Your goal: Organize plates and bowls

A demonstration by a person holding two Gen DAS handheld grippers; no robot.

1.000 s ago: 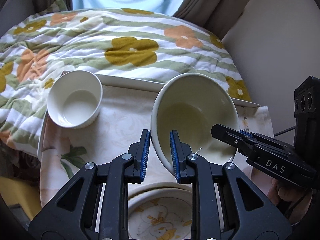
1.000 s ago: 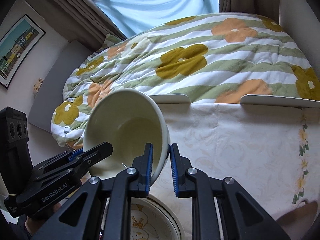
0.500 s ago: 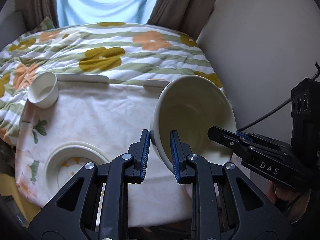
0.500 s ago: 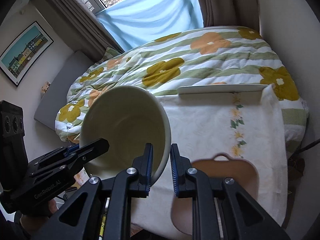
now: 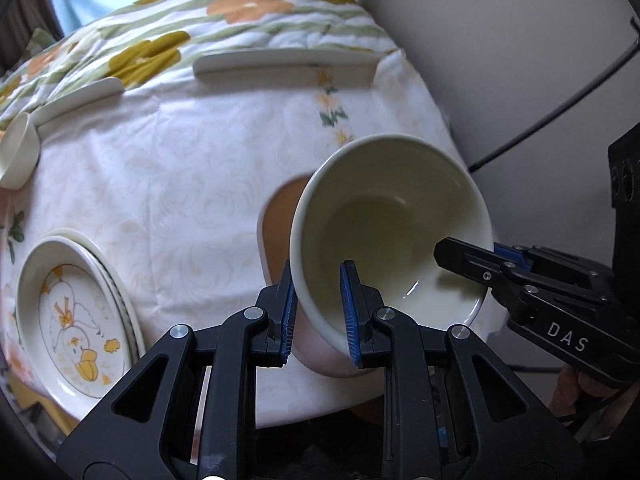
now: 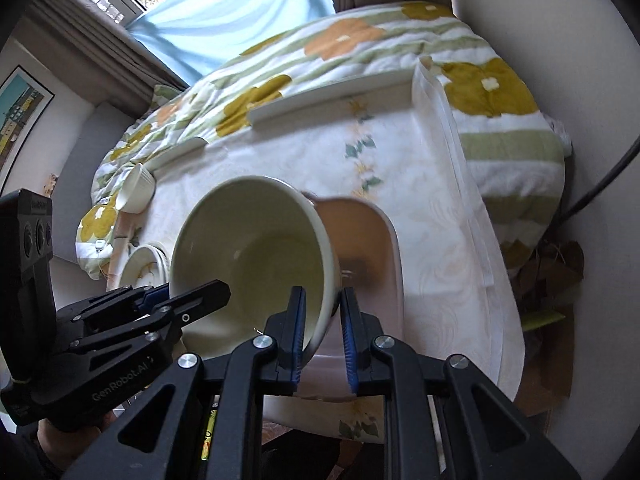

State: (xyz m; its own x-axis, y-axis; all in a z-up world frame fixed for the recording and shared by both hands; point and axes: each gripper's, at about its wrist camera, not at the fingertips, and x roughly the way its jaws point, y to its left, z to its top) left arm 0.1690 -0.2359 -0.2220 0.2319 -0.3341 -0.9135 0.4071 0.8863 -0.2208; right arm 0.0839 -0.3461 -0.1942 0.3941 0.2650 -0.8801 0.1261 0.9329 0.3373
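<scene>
Fingers (image 5: 289, 312) of the left gripper (image 5: 318, 312) and of the right gripper (image 6: 322, 330) pinch opposite rims of the empty cream bowl (image 5: 394, 240), tilted above the brown-lined dish (image 6: 368, 248). The duck plate (image 5: 72, 320) and small white bowl (image 5: 16, 152) lie empty on the tablecloth (image 5: 192, 168).

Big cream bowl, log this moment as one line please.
big cream bowl | tilted, off table | left gripper shut on rim | right gripper shut on opposite rim | above pink dish

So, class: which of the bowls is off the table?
The large cream bowl, gripped at its rim by both grippers; the small white bowl sits on the tablecloth.
</scene>
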